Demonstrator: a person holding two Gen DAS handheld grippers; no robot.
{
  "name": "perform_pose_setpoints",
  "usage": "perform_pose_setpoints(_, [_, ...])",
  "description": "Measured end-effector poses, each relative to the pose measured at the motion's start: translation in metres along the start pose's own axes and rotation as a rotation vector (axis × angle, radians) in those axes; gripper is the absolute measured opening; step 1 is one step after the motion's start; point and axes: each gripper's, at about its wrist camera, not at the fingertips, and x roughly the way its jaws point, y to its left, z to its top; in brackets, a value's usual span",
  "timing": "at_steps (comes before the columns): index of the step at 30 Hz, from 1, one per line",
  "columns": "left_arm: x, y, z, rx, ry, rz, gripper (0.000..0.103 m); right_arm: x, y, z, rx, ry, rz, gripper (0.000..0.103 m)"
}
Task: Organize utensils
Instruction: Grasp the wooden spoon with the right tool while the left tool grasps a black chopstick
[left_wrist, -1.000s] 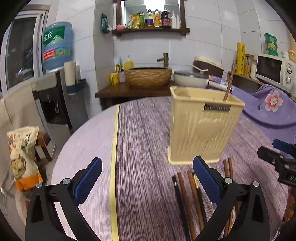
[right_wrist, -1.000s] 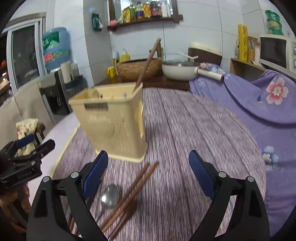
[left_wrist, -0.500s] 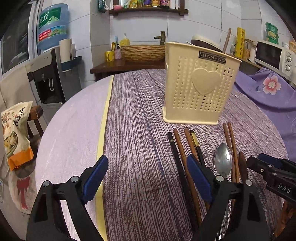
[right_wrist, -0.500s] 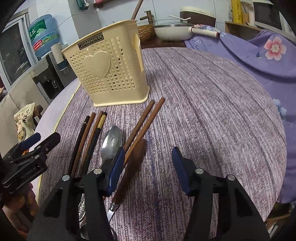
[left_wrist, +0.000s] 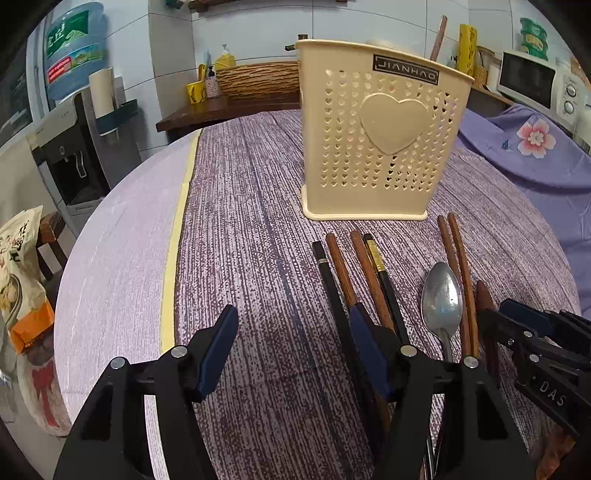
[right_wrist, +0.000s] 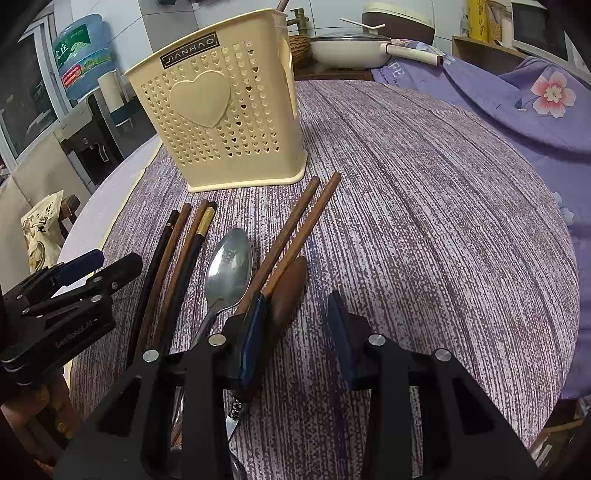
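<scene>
A cream perforated utensil holder (left_wrist: 380, 136) with a heart stands upright on the purple tablecloth; one brown chopstick (left_wrist: 438, 37) sticks out of it. It also shows in the right wrist view (right_wrist: 221, 110). In front of it lie several chopsticks (left_wrist: 341, 273), a metal spoon (left_wrist: 441, 295) and a brown-handled knife (right_wrist: 286, 291). My left gripper (left_wrist: 291, 350) is open, low over the cloth, its right finger over the left chopsticks. My right gripper (right_wrist: 295, 328) is open, straddling the knife handle, empty.
The round table (left_wrist: 122, 236) has a pale bare strip at its left edge. A purple flowered cloth (right_wrist: 517, 96) covers the right side. Behind are a side table with a woven basket (left_wrist: 255, 77), a pan (right_wrist: 351, 51), a microwave (left_wrist: 535, 85) and a water dispenser (left_wrist: 74, 147).
Both grippers have dropped lower and closer to the utensils lying in front of the holder. The right gripper's opening has narrowed over the knife handle. Nothing has been picked up.
</scene>
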Motion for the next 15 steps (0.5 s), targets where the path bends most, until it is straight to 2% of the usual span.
perform_pose_setpoints(3, [0.005,-0.003,0.002,0.011,0.015,0.003,0.060,0.001,0.001,0.001,-0.004,0.002,-0.008,0.034])
perform_pose_setpoints(10, [0.012,-0.004,0.006,0.011,0.034,-0.002,0.058,0.005,0.005,0.005,-0.020,0.002,-0.012,0.021])
perform_pose_setpoints(15, [0.019,-0.002,0.010,0.006,0.045,0.000,0.055,0.005,0.004,0.006,-0.023,0.001,-0.008,0.021])
